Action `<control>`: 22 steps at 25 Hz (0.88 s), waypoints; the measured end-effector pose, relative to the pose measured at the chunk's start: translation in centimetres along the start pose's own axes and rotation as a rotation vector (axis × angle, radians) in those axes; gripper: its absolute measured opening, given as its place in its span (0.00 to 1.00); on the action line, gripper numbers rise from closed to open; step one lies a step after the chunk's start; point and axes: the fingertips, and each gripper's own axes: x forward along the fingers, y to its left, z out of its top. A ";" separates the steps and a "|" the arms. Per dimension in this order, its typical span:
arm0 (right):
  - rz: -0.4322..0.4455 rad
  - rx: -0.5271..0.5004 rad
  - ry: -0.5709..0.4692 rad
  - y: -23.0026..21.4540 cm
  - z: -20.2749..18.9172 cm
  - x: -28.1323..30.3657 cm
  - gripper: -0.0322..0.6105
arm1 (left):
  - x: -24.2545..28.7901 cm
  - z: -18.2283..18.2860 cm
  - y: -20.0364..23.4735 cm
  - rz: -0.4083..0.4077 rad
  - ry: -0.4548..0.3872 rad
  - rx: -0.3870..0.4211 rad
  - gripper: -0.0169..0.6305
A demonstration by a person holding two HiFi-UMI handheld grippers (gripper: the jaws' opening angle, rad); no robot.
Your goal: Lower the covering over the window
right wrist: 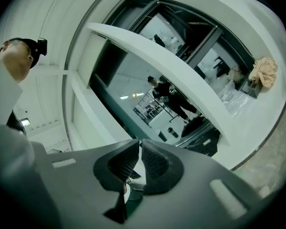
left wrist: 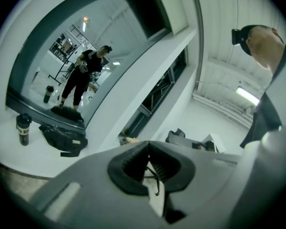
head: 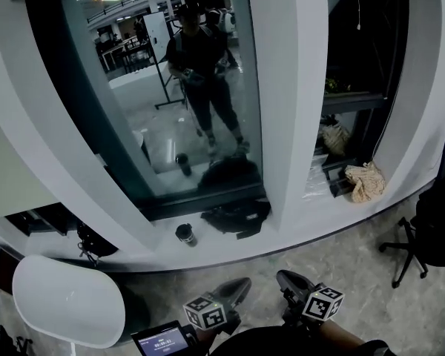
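Observation:
A tall window pane [head: 170, 87] stands ahead between white pillars, its glass bare where it shows and mirroring a person who stands in the room. In the dark window to the right hangs a thin cord [head: 358, 6]. Both grippers are low in the head view, well short of the sill and pointing level at the window. My left gripper [head: 241, 284] [left wrist: 148, 144] is shut, pads touching at the tip, holding nothing. My right gripper [head: 285, 278] [right wrist: 139, 143] shows a narrow slit between its pads with nothing in it. The pane also appears in the right gripper view [right wrist: 148, 85].
On the white sill [head: 156, 236] lie a black bag [head: 237, 215] and a dark tumbler [head: 185, 233]. A beige crumpled bag [head: 365, 182] sits at the right window. A black office chair [head: 430, 228] stands right, a white round table [head: 67, 302] left.

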 end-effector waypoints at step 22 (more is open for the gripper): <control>0.145 -0.140 0.034 -13.5 17.2 5.9 0.09 | 22.6 29.0 4.4 -0.017 -0.363 0.428 0.12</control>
